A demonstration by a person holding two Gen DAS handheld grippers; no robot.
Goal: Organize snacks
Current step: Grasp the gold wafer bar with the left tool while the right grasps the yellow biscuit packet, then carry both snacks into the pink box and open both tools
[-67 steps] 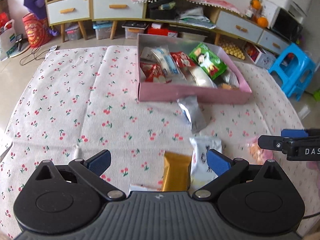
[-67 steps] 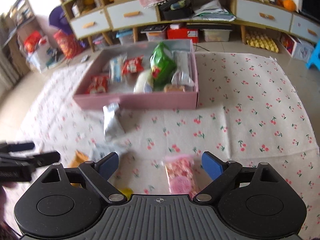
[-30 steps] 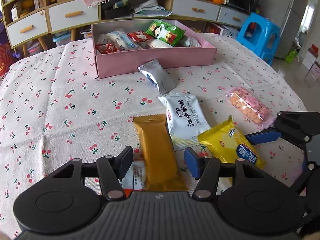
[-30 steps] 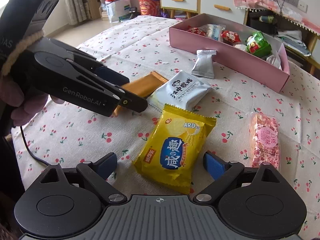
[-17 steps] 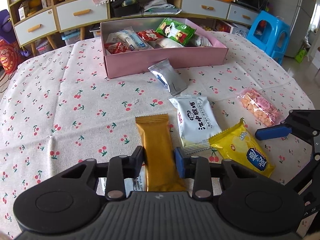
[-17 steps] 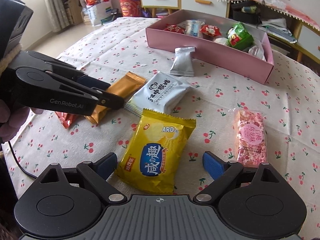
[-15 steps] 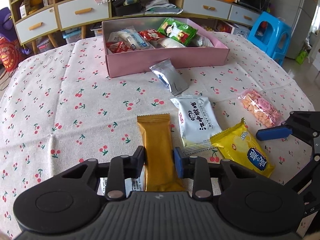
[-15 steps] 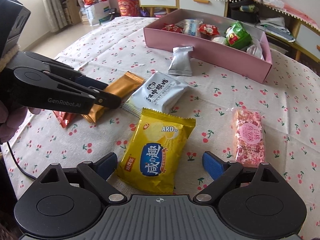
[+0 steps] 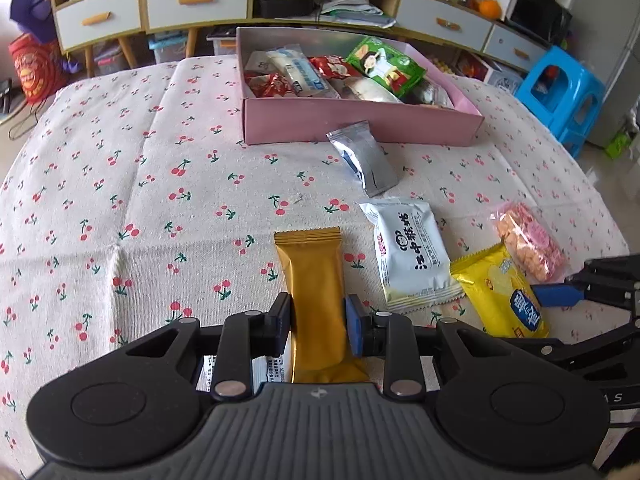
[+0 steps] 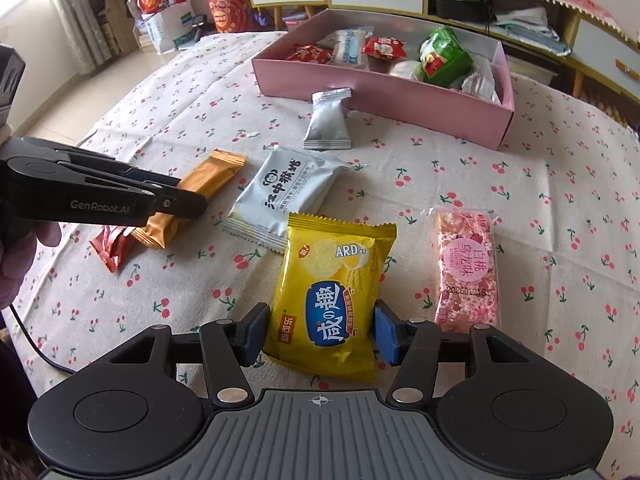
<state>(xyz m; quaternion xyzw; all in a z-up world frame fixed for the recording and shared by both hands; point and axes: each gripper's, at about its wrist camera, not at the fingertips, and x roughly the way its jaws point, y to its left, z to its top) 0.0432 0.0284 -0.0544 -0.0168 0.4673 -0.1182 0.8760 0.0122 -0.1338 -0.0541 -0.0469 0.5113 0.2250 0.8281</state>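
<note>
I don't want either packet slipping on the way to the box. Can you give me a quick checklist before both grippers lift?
1. Left gripper shut on the gold packet: ok, pads press both sides.
2. Right gripper around the yellow packet: not ok yet, jaws closing with the packet between them.
3. Red packet tucked under the gold packet's end: cannot tell whether it will drag along.
4. White packet clear of the yellow packet: not ok, the yellow packet overlaps its corner.
5. Room in the pink box: cannot tell, it is already crowded.
</note>
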